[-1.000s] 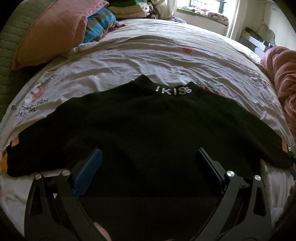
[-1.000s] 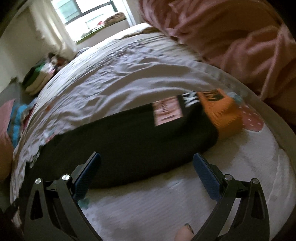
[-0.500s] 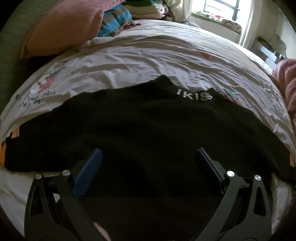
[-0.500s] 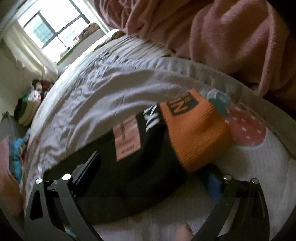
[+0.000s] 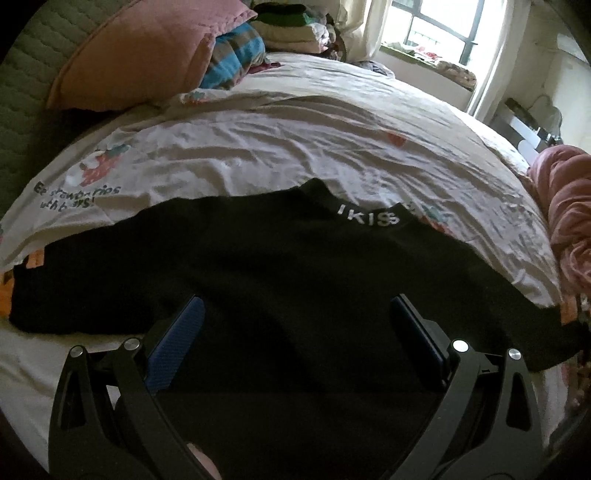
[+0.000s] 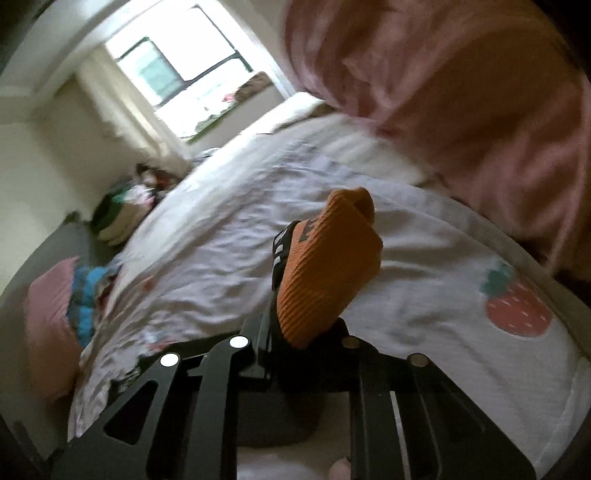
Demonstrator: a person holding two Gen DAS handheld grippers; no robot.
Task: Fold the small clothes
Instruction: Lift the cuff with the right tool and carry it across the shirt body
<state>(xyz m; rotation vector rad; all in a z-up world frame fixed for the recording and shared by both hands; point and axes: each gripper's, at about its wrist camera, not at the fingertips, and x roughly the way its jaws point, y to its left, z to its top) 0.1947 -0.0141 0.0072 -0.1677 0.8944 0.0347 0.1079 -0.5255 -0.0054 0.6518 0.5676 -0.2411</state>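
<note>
Black sweater [image 5: 280,280] spread flat on strawberry-print bedsheet [image 5: 280,147], collar far.
Left gripper [image 5: 295,321]: jaws apart above sweater body. Right gripper [image 6: 295,325]: jaws just closed, clamped on orange cuff [image 6: 325,266], sleeve end raised off sheet.

Right gripper [image 6: 295,332] just squeezed shut on orange cuff [image 6: 325,273] of black top [image 5: 295,295], lifted off bed.

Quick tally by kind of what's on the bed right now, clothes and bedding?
Black sweater with orange cuff: 1
Pink pillow: 1
Pink blanket: 1
Striped blue blanket: 1
Stack of folded clothes: 1
Total: 5
</note>
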